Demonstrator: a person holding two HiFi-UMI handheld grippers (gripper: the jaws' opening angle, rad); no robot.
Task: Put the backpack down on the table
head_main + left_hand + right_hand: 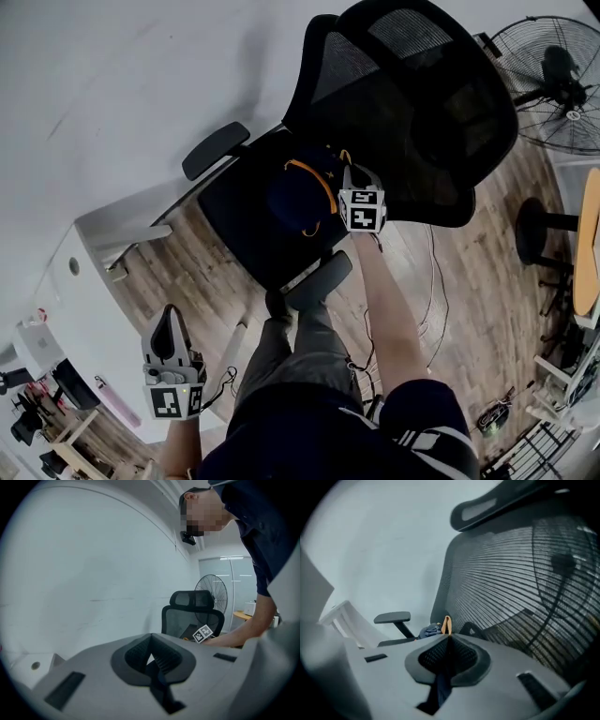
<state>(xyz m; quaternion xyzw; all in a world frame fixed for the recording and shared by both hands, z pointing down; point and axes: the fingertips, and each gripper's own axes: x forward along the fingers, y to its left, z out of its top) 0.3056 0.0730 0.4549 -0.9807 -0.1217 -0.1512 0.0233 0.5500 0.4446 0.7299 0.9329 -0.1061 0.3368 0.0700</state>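
A dark navy fabric backpack (291, 197) with orange piping sits on the seat of a black mesh-backed office chair (412, 94), not on the broad white counter (122, 112) that fills the upper left of the head view. The chair stands on a wood-plank floor (469, 281) just beside the counter's edge, and its left padded armrest (216, 148) lies close to that edge. The right gripper (349, 169) reaches down to the top of the backpack, at the end of the person's bare forearm (389, 309). In the right gripper view its dark ribbed fingers (436, 656) are pressed together. A strip of dark blue cloth runs in the slot between them, and the backpack's orange loop (446, 624) stands up just past their tips, so they are clamped on the top of the backpack. The left gripper (170, 311) is held well apart from the chair, low at the left over the counter's near corner. Its fingers (136, 653) meet at the tips with nothing between them. A round black wire-caged floor fan (553, 84) stands behind the chair at the upper right.
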